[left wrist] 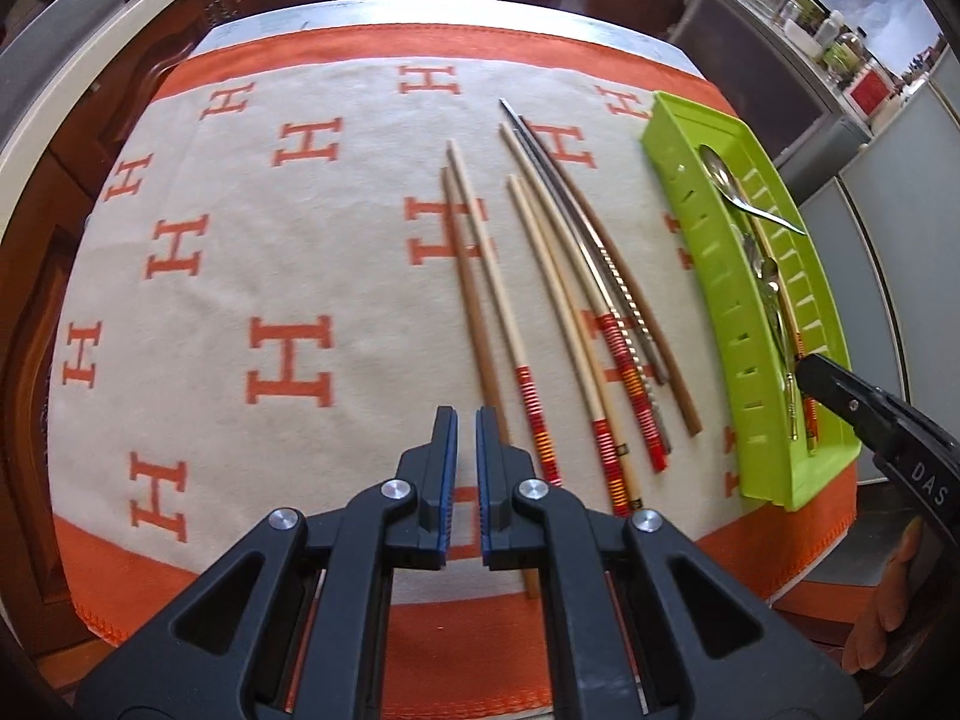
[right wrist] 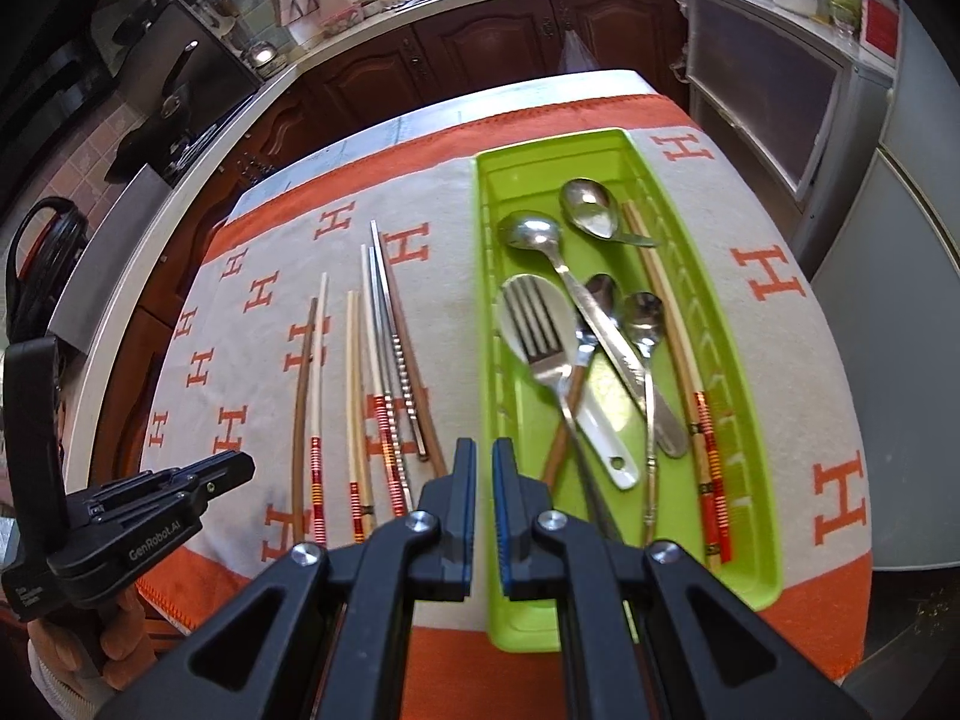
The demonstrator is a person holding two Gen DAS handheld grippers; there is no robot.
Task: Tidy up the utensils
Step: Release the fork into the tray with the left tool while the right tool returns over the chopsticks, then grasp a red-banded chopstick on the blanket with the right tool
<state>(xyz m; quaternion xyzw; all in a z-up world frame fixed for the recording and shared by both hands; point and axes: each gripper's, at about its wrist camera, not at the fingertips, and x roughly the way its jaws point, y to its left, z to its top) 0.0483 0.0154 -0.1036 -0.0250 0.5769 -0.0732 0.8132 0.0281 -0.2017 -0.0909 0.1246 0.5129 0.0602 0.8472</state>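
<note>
the green tray point(right wrist: 606, 147) lies lengthwise on the right part of the cloth point(left wrist: 240, 252), holding metal spoons point(right wrist: 591, 207), a fork point(right wrist: 534, 330), a white ceramic spoon point(right wrist: 606, 426) and one pale chopstick with red banding point(right wrist: 690, 378) along its right wall. to the left of the tray, loose chopsticks point(left wrist: 540, 276) lie side by side on the cloth, roughly parallel: wooden and pale ones with red-and-yellow wrapped ends, a metal one point(right wrist: 390, 330) and dark brown ones. the right gripper point(right wrist: 483, 462) hangs low over the tray's near left edge, its blue-padded fingers drawn close with a narrow slit between them and nothing in it. the left gripper point(left wrist: 466, 429) hovers over the near ends of the leftmost chopsticks, its fingers likewise nearly together and holding nothing. the cloth, cream with orange h letters and an orange border, covers a table point(right wrist: 540, 87). behind it run dark wooden cabinets point(right wrist: 480, 42) and a cluttered counter.
</note>
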